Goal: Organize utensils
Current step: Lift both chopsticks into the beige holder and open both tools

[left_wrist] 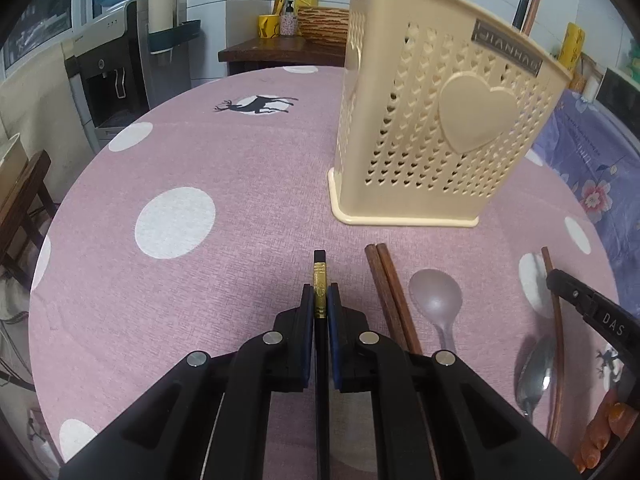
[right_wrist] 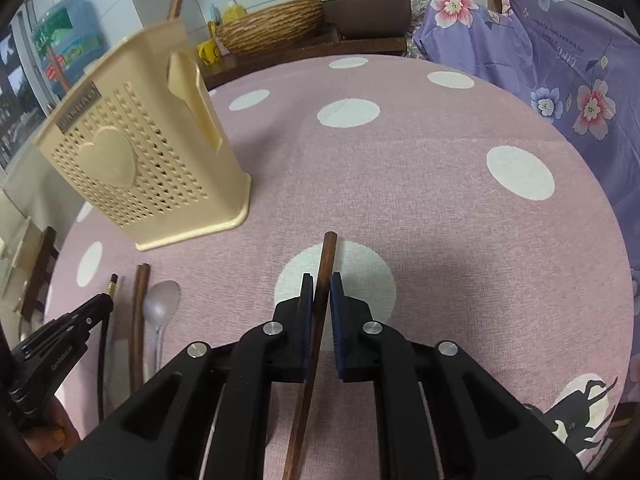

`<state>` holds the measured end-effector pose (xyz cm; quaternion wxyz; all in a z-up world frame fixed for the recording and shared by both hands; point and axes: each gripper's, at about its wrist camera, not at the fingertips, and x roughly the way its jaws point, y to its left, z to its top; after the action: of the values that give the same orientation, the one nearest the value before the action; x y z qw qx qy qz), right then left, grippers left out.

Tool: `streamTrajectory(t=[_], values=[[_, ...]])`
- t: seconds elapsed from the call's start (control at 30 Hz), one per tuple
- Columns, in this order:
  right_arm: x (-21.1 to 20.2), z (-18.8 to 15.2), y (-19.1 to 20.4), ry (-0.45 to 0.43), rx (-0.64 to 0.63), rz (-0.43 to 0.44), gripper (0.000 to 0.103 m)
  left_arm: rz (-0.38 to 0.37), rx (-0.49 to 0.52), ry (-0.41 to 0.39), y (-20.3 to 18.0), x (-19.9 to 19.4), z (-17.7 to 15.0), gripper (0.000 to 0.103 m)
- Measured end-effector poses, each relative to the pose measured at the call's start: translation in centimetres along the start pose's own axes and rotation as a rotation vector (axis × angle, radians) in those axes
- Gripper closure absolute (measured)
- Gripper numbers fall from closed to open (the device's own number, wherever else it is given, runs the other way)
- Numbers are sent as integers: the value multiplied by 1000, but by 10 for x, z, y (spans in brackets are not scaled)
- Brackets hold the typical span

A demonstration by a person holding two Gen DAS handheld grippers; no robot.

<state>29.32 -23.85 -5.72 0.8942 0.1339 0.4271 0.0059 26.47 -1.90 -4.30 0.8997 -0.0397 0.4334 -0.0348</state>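
A cream perforated utensil holder (left_wrist: 436, 120) with a raised heart stands on the pink dotted tablecloth; it also shows in the right wrist view (right_wrist: 136, 160). My left gripper (left_wrist: 320, 300) is shut on a black chopstick with a gold band (left_wrist: 319, 276). My right gripper (right_wrist: 320, 292) is shut on a brown wooden chopstick (right_wrist: 328, 252). On the cloth lie a pair of brown chopsticks (left_wrist: 390, 296), a clear plastic spoon (left_wrist: 435, 292) and a metal spoon (left_wrist: 534, 376). Chopstick tops stick out of the holder.
The round table (right_wrist: 440, 200) has a purple floral cloth (right_wrist: 560, 72) at its right. A side counter behind holds a woven basket (right_wrist: 272, 28), a rice cooker (right_wrist: 364, 4) and bottles. A water dispenser (left_wrist: 116, 76) stands at the left.
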Motion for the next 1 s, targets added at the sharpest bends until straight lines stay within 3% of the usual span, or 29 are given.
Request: streamTrajectory(t=[0.37, 0.6, 0.73, 1.0], values=[[-83, 26, 0, -183, -20, 115, 95, -113, -18, -185, 17, -74, 30, 95], [-144, 48, -4, -328, -58, 118, 95, -112, -23, -320, 29, -116, 56, 95], [-164, 56, -5, -374, -71, 102, 95, -115, -37, -344, 35, -125, 60, 95], [-170, 56, -1, -385, -107, 90, 95, -111, -35, -356, 36, -130, 61, 95]])
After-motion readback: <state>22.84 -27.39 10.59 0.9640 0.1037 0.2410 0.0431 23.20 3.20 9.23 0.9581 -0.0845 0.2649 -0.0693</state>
